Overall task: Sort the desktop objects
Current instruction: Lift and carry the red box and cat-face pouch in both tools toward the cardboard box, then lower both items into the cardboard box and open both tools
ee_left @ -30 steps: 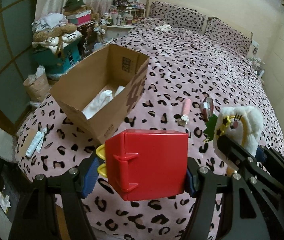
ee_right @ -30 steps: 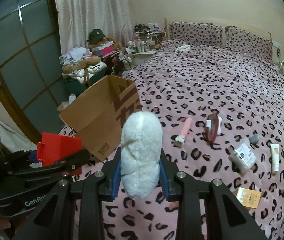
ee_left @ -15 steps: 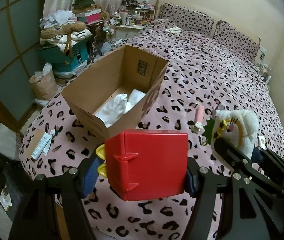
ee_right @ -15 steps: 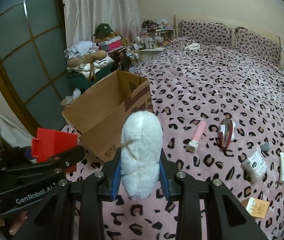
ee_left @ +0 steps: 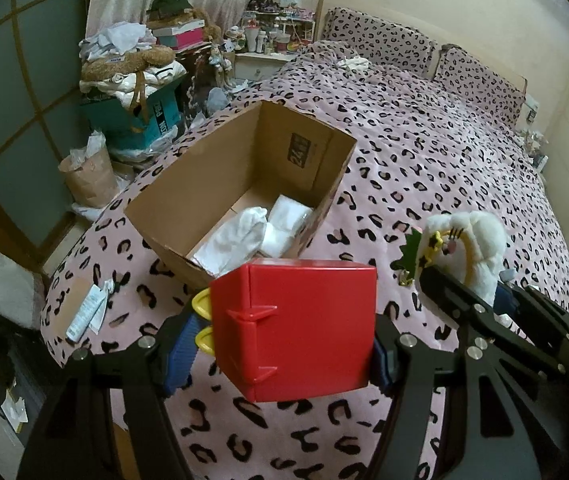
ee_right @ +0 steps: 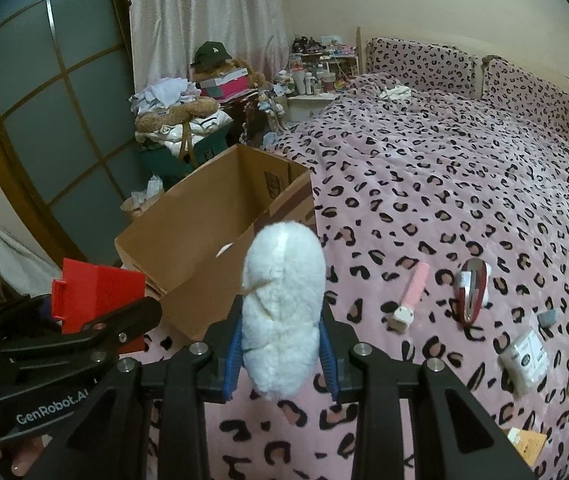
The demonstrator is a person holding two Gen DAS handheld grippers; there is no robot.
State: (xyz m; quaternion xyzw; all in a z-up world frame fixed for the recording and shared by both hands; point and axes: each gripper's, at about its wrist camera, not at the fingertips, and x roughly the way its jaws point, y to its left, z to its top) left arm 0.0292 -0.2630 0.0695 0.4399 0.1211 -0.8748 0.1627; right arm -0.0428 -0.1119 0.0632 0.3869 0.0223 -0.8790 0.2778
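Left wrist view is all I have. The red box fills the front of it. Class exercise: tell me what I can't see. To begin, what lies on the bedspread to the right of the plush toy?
Observer: A pink tube and a dark red clip lie there, with small packets further right.
Operator: From behind, what does the plush toy look like?
Observer: The plush toy is plain white fluff on that side, pinched between the right gripper's blue pads.
Operator: Any marking on my own gripper?
Observer: Yes, the left gripper carries white GenRobot lettering on its body, and holds the red box beside the cardboard box.
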